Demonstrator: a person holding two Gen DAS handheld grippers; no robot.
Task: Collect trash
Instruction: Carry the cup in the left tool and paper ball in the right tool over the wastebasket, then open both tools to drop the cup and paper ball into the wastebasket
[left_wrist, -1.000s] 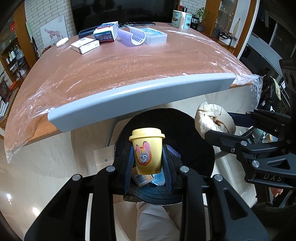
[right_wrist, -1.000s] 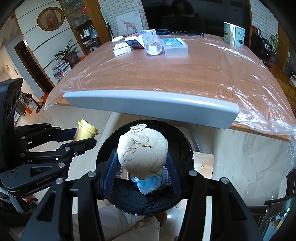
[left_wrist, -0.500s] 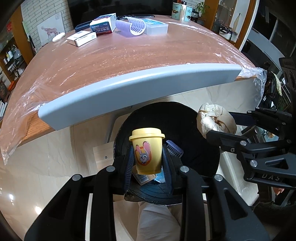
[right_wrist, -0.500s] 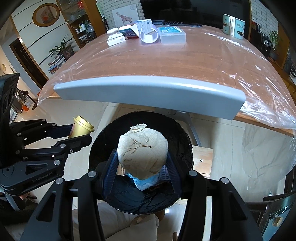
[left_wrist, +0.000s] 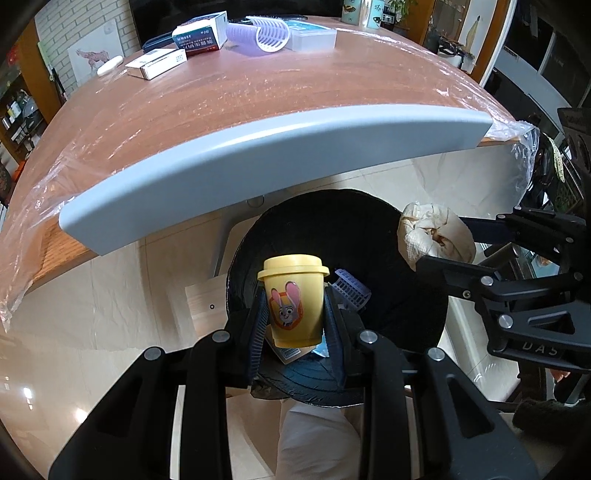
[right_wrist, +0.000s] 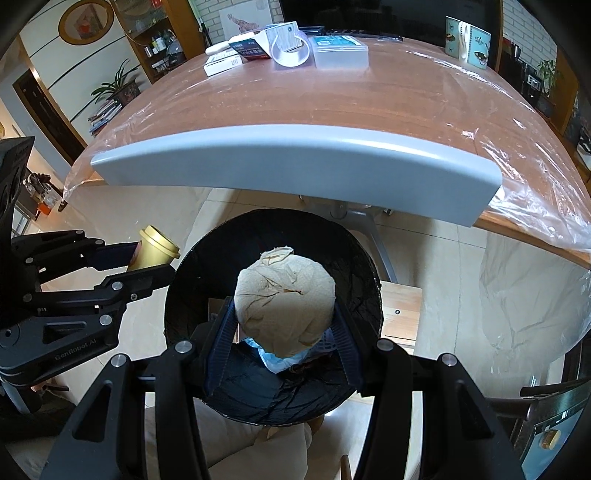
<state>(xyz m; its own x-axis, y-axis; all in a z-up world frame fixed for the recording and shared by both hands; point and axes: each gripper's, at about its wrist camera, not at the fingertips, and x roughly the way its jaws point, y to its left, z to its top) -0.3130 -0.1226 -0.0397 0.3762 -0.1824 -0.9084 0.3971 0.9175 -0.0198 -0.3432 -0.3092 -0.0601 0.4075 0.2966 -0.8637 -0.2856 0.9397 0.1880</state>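
Left tongs (left_wrist: 293, 314) around upright yellow cup (left_wrist: 293, 301), seemingly over bin (left_wrist: 369, 221).

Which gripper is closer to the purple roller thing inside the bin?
Left. The left gripper holds the yellow cup just beside the purple roller; the right gripper, with the paper ball, sits off by the bin rim.

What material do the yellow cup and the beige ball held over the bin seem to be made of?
Yellow cup: probably plastic or coated paper; smooth matte wall, printed rabbit picture, moulded lid. Beige ball: crumpled paper, likely a napkin or bag; creases and a dull, fibrous surface.
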